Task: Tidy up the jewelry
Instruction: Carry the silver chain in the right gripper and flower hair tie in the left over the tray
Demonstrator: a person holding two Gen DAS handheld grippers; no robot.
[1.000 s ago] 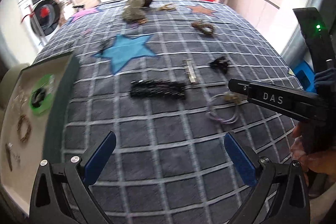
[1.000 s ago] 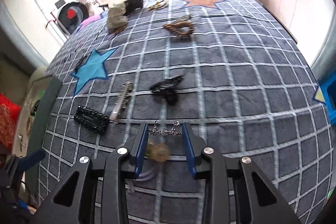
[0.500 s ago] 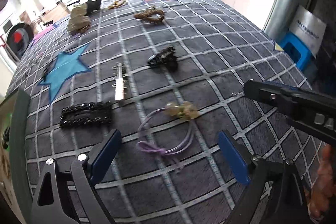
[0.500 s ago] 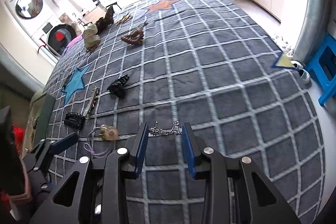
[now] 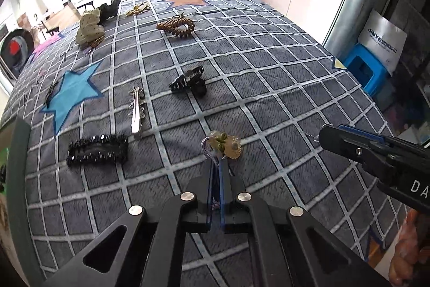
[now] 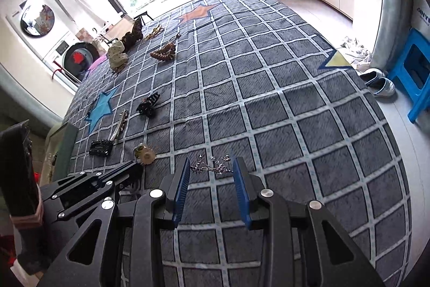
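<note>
My left gripper [image 5: 218, 166] is shut on the purple cord of a hair tie with a beige flower charm [image 5: 225, 144], low over the grey checked bedspread [image 5: 268, 66]; the charm also shows in the right wrist view [image 6: 143, 153]. My right gripper [image 6: 211, 168] holds a silver crystal chain [image 6: 211, 167] stretched between its blue pads [image 6: 182, 182], above the bedspread. A black beaded clip [image 5: 98, 150], a silver crystal hairpin [image 5: 137, 109], a black claw clip [image 5: 189, 82] and a brown spiral tie [image 5: 177, 26] lie on the bedspread.
A green-edged jewelry tray [image 5: 16, 179] sits at the left edge. A beige dotted bow [image 5: 90, 28] and dark items lie at the far left. A blue stool [image 6: 414, 71] and slippers [image 6: 379, 82] stand on the floor to the right.
My left gripper swung right from the tray side, came down over the purple hair tie and shut on its cord. My right gripper lifted back with the chain held.
</note>
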